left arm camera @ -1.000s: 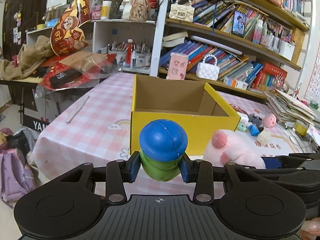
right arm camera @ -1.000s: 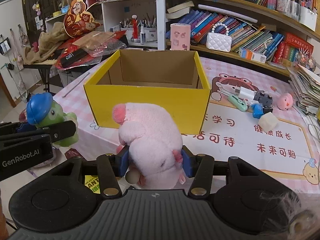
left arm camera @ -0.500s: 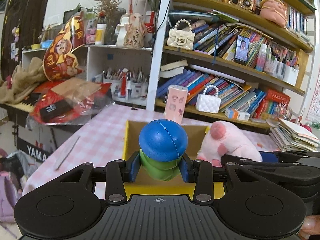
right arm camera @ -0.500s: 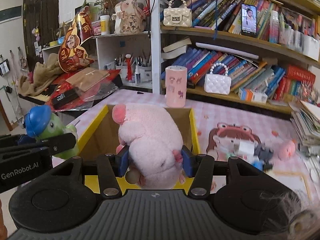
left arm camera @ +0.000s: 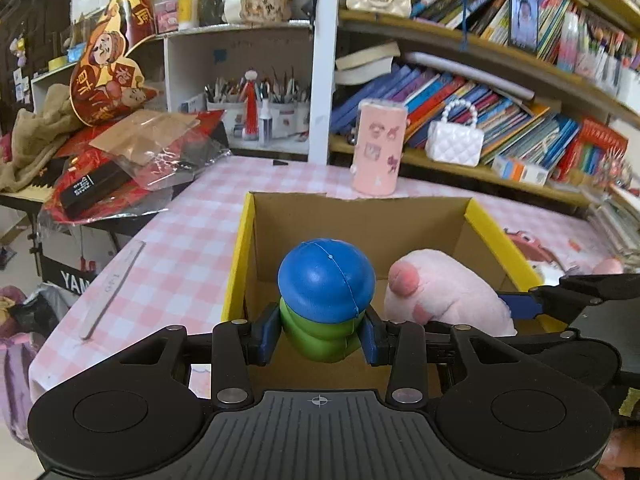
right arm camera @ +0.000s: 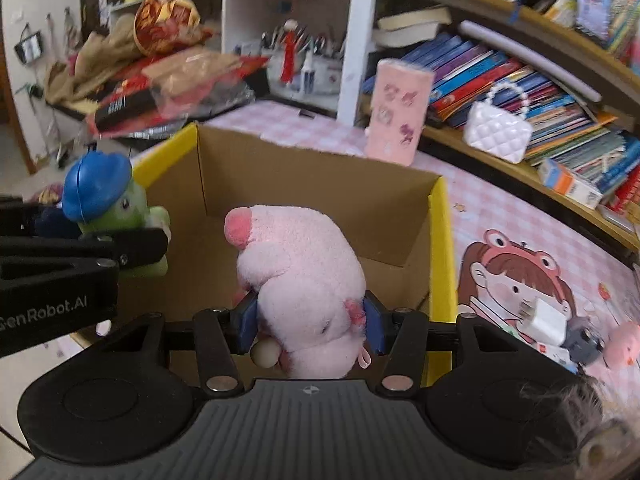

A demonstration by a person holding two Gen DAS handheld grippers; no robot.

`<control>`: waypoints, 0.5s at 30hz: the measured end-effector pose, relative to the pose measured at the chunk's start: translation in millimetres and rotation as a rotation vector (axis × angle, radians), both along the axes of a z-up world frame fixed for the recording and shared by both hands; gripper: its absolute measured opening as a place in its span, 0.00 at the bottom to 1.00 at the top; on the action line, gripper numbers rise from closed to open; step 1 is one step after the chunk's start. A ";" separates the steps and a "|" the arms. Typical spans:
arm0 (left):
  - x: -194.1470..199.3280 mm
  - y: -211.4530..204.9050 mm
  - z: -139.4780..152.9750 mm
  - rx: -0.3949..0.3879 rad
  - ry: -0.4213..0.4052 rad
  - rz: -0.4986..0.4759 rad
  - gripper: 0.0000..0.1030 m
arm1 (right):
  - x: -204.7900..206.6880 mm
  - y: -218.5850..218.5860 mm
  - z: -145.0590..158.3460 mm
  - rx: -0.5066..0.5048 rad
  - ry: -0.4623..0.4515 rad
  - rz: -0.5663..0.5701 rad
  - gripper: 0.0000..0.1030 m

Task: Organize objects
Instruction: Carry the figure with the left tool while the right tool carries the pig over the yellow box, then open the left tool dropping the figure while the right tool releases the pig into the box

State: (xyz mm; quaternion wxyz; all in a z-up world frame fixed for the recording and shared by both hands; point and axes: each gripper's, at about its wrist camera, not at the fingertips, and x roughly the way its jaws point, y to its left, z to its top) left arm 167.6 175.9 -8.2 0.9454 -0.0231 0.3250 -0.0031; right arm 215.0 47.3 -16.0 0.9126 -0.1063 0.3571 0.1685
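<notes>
Two grippers hang side by side over the open yellow box (left arm camera: 496,236) on the pink checked table (left arm camera: 192,240). The left gripper (left arm camera: 320,334) is clamped on a green toy (left arm camera: 320,328) with a blue cap, above the box's left half. The right gripper (right arm camera: 310,322) pinches a pink plush (right arm camera: 304,276) between its pads, above the right half.

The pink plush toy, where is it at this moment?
The pink plush toy is clamped in the right tongs, above the open yellow box. To its left, the left tongs hold the green toy with the blue cap.
</notes>
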 end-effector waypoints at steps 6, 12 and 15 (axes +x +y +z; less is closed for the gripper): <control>19.4 0.7 -8.9 0.026 0.033 0.014 0.38 | 24.7 5.3 -9.2 -0.042 0.020 0.056 0.48; 35.8 -0.2 -15.2 0.040 0.050 0.022 0.38 | 42.8 10.5 -10.8 -0.077 0.026 0.086 0.50; 39.9 -0.7 -15.4 0.053 0.048 0.033 0.40 | 47.0 12.0 -10.7 -0.092 0.027 0.087 0.54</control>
